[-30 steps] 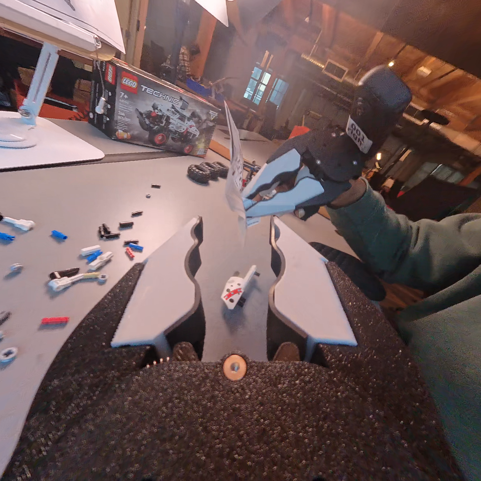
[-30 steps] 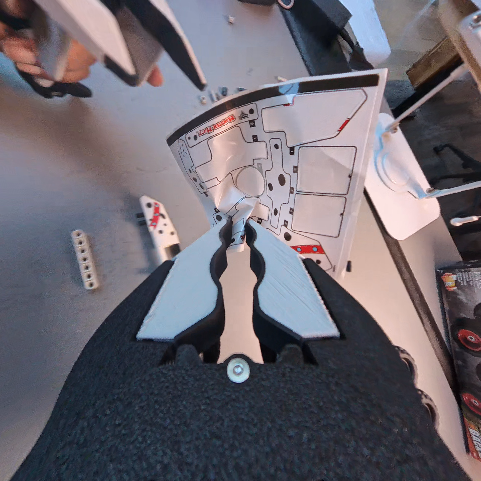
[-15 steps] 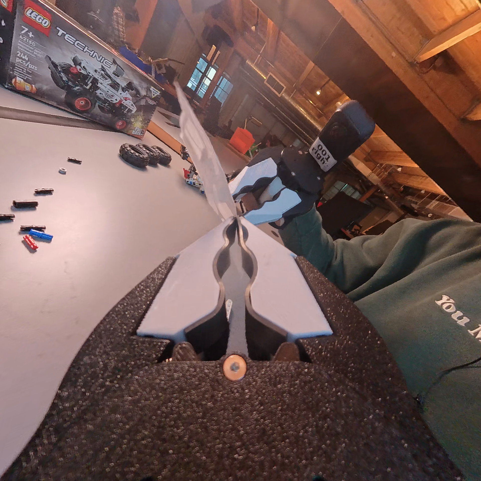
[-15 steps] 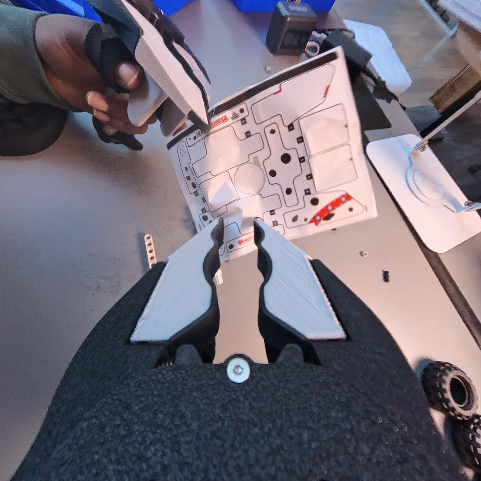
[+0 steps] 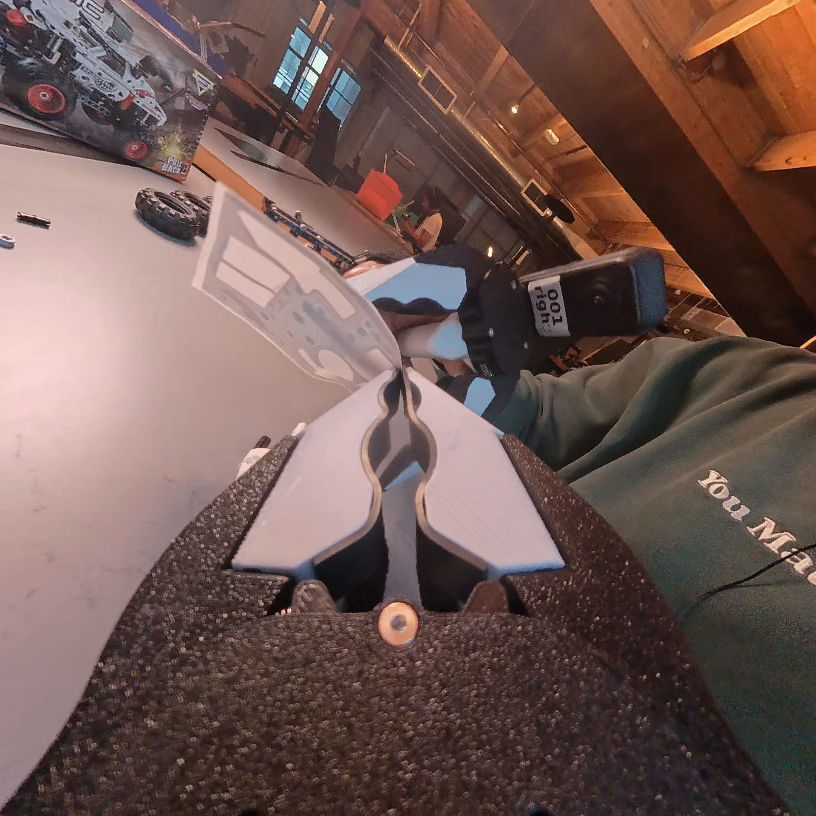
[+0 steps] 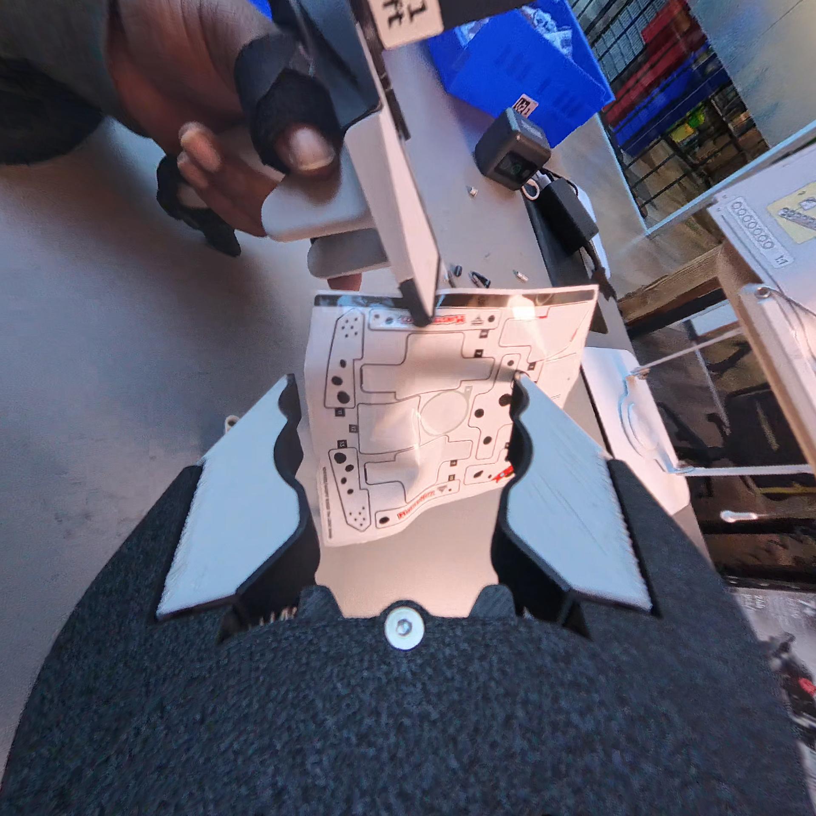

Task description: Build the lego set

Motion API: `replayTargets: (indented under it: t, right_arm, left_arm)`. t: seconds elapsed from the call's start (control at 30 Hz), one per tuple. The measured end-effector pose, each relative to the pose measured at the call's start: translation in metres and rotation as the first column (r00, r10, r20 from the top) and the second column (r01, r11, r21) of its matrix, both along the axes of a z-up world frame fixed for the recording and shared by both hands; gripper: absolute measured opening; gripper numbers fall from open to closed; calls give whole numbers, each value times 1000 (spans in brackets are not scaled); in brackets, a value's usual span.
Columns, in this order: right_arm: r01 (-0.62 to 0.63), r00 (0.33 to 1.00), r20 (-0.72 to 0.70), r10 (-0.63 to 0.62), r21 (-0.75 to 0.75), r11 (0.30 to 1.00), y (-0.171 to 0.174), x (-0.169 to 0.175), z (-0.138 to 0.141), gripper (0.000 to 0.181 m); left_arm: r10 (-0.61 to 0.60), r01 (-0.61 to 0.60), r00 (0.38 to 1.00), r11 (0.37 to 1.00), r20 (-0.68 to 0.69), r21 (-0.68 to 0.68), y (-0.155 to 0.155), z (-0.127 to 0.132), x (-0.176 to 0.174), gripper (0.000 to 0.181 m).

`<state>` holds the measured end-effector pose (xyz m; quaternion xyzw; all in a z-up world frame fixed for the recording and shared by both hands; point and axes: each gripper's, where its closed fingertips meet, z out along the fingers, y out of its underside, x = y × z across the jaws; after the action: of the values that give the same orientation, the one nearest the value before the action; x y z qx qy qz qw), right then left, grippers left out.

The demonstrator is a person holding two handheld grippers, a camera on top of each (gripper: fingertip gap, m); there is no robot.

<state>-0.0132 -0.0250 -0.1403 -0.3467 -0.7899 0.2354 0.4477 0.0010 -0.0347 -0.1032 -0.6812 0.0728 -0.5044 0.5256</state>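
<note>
Pinching the sticker sheet (image 6: 424,410) by its top edge, the left gripper (image 5: 402,375) dangles it; only the right wrist view shows the right gripper (image 6: 404,388) spread wide, empty.

Sticker sheet (image 6: 435,415): white, printed with black outlines, black spots and small red marks, black band along its top edge. Several outlined shapes appear blank. It hangs off the grey table (image 5: 110,397), pinched at the top edge by the left gripper (image 5: 402,375), and is creased and curled toward its lower end. Tyres (image 5: 170,214): black, knobbly, grouped on the table beyond the sheet; their number cannot be made out. Small dark pin (image 5: 33,219) lies apart to their left. Set box (image 5: 106,88) stands at the table's far edge.
</note>
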Motion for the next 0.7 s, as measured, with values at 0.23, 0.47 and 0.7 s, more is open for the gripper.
replayTargets:
  t: [0.23,0.47,0.7]
  right_arm:
    - [32,998,-53,-24,153,988,10,-4,-13,63]
    - [65,962,-272,15,285,956,19,-5,16,18]
    - [124,933,-359,-18,275,953,28,-4,32,0]
  left_arm:
    - [76,-75,994,997,77,-8,4,5,-22,0]
    - [130,-124,956,992,262,-38,5,15,-50,0]
    - [124,-123,958,992,260,-21,5,17,-49,12]
